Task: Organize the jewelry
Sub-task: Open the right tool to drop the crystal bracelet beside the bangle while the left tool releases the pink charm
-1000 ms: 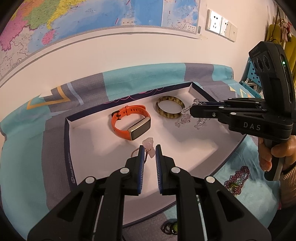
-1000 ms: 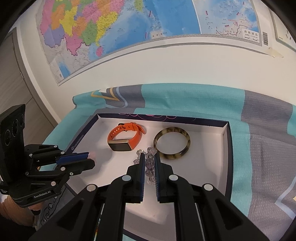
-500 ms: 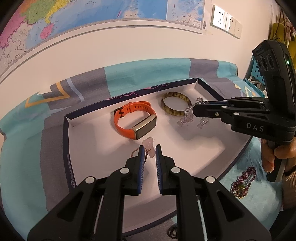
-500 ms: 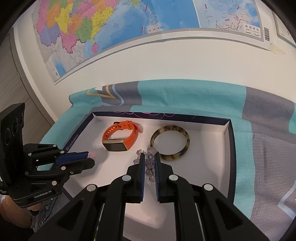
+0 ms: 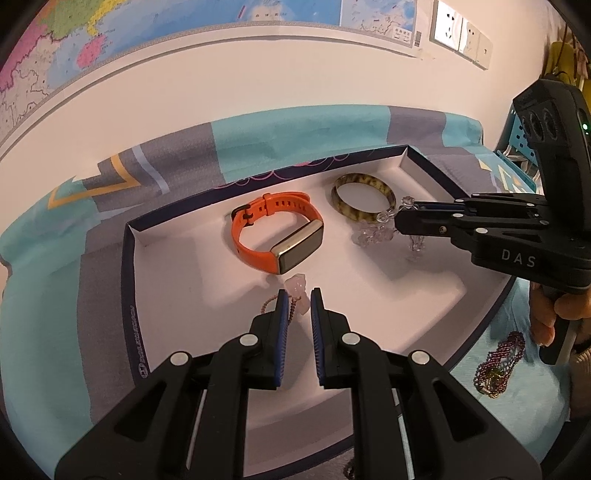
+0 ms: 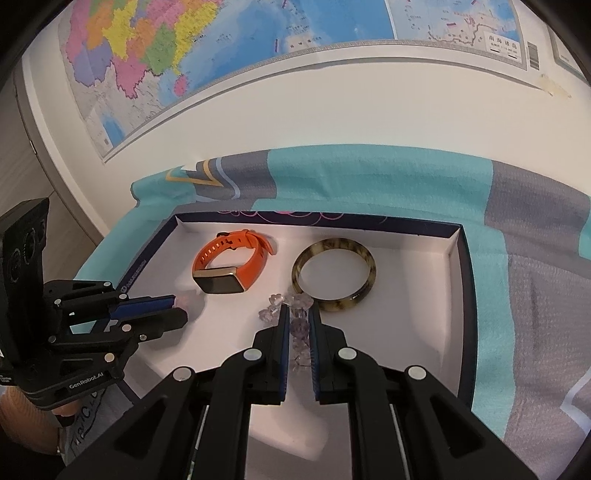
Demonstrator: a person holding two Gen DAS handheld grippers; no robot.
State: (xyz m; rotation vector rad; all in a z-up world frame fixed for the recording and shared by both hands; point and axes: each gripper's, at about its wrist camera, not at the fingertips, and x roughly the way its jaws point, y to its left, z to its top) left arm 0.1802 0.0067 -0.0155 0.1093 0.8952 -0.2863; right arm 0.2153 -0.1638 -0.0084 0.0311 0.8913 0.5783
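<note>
Purple beaded bracelet (image 5: 499,363) outside tray (image 5: 127,291), left view only

so both grippers tilt downward, side by side. left gripper (image 5: 298,306) has its jaws nearly closed, just a narrow gap. right gripper (image 6: 296,325) has its jaws opening a touch, gap also slim. a hand (image 5: 550,317) grips the right one's handle from below

A colourful wall map (image 6: 258,44) hung at 12 o'clock above a teal-and-grey patterned cloth (image 6: 369,173); 2 white wall sockets (image 5: 461,33) sat at 1 o'clock.
</note>
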